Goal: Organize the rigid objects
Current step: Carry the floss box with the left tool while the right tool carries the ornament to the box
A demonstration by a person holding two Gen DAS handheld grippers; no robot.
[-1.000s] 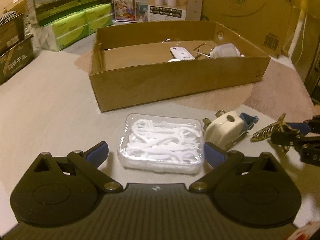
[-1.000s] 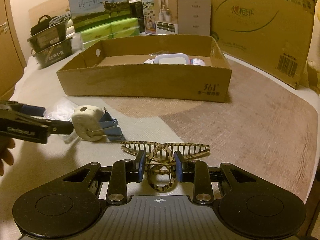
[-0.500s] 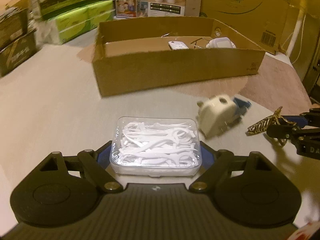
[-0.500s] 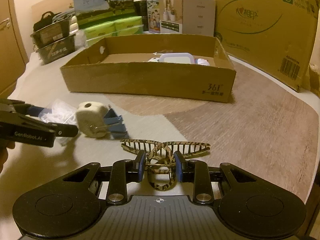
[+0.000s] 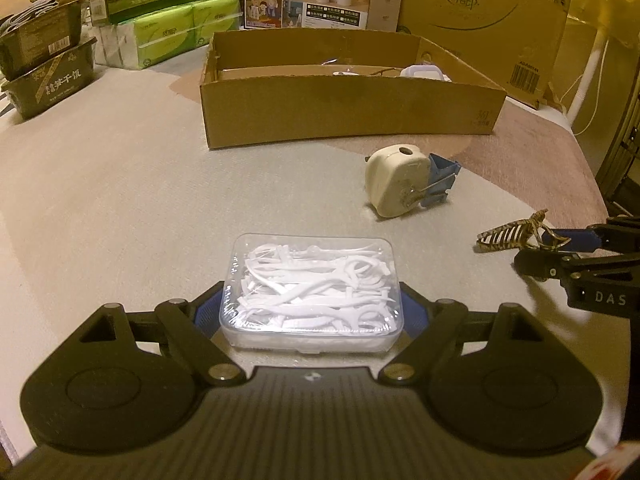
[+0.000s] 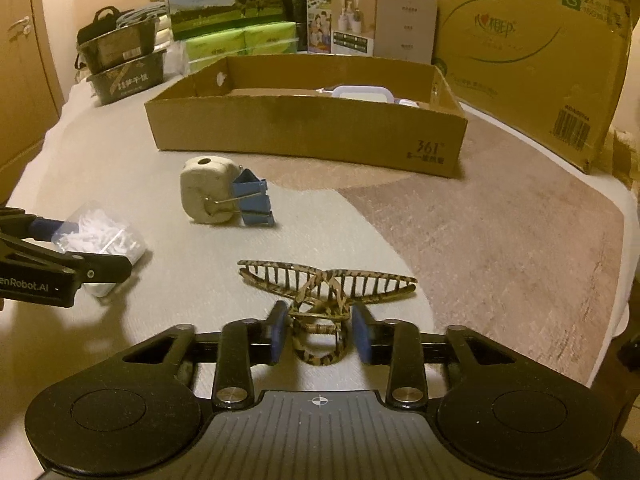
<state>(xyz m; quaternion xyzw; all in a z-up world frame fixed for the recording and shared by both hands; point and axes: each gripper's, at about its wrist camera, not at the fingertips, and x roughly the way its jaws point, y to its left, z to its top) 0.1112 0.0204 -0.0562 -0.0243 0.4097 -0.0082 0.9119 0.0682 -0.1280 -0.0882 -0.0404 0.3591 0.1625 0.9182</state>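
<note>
— Left wrist view first: what has the left gripper (image 5: 312, 312) got?

— A clear plastic box of floss picks (image 5: 312, 288). Its blue pads sit against the box's two short sides, so the jaws are wide but clamped on it. From the right wrist view the box (image 6: 100, 240) seems to be off the bed cover (image 6: 480, 260), though I can't be sure of that.

— And the right gripper (image 6: 319, 336)?

— Its jaws have just been opening. The loop end of the leopard-print hair claw (image 6: 328, 284) lies between the pads, with a visible gap on each side (so nothing is pressed). The claw rests on the cover near its front edge, teeth spread left and right.

— Anything else loose?

— A cream tape measure (image 6: 206, 194) with a blue binder clip (image 6: 252, 200) touching its right side, on the cover between the grippers and the cardboard tray (image 6: 304, 136).

— Where's the tray?

— Toward the back edge of the cover, open-topped. A white container with a pale lid (image 6: 364, 94) and some small white items show inside at its right end; I can't make out the small ones.
</note>
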